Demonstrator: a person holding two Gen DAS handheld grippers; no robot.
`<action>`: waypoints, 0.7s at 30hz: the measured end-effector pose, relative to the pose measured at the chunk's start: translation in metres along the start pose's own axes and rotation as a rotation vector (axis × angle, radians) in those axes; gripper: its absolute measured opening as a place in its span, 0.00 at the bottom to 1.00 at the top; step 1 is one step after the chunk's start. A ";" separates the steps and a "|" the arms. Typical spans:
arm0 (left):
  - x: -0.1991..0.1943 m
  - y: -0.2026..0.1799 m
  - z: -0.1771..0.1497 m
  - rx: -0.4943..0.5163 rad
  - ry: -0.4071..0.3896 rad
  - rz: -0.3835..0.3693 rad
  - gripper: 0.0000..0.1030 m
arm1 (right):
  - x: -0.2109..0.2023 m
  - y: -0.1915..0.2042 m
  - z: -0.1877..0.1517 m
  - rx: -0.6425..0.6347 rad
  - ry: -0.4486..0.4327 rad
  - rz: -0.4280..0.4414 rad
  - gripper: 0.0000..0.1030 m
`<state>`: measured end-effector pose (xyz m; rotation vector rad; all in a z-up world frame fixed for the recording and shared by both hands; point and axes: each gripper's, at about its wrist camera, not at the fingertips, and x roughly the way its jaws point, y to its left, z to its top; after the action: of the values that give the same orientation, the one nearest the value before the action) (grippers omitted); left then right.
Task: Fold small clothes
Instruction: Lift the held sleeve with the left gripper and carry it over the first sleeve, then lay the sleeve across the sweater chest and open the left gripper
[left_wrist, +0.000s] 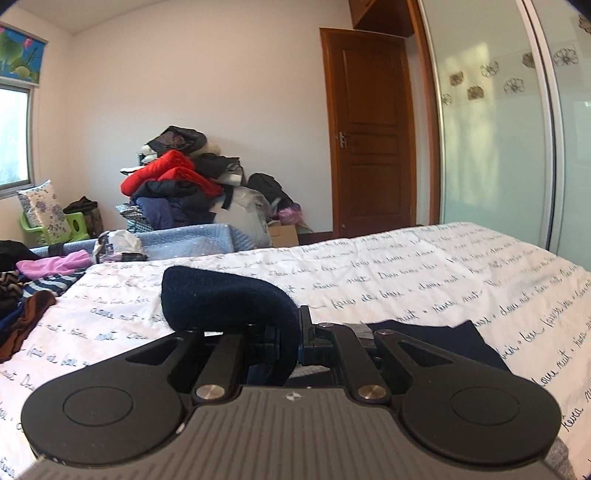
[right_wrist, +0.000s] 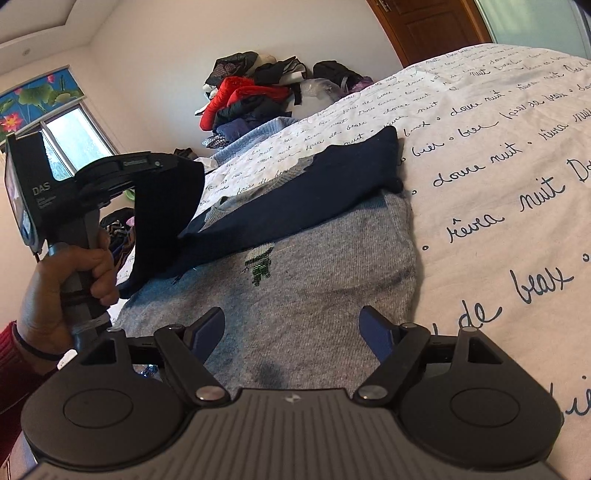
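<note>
Two tongs: left tongs pinching navy sleeve, right tongs spread over one grey sweater.

We read cursive dark script repeated in rows all over the white bed sheet: "douce nuit", "rêve", "bien" and "de beau" come out clearly in the right wrist view, each phrase set apart by a small dot. In the left wrist view the same writing is smaller and mostly blurred. On the side of the left gripper's grey body we read "DAS" in pale capitals; the finer lines beneath it are too small to make out.
</note>
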<state>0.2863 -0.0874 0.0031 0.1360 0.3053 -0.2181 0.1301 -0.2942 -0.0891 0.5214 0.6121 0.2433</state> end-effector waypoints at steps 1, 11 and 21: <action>0.001 -0.004 -0.001 0.007 0.005 -0.004 0.08 | 0.000 0.000 0.000 0.000 0.000 -0.001 0.78; 0.029 -0.043 -0.012 0.142 0.061 -0.010 0.08 | -0.002 0.001 -0.001 0.002 0.000 -0.001 0.78; 0.042 -0.077 -0.031 0.308 0.122 -0.043 0.26 | -0.003 -0.002 -0.002 0.012 0.000 0.003 0.78</action>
<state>0.2990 -0.1648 -0.0473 0.4485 0.3947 -0.2992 0.1269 -0.2962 -0.0899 0.5337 0.6132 0.2422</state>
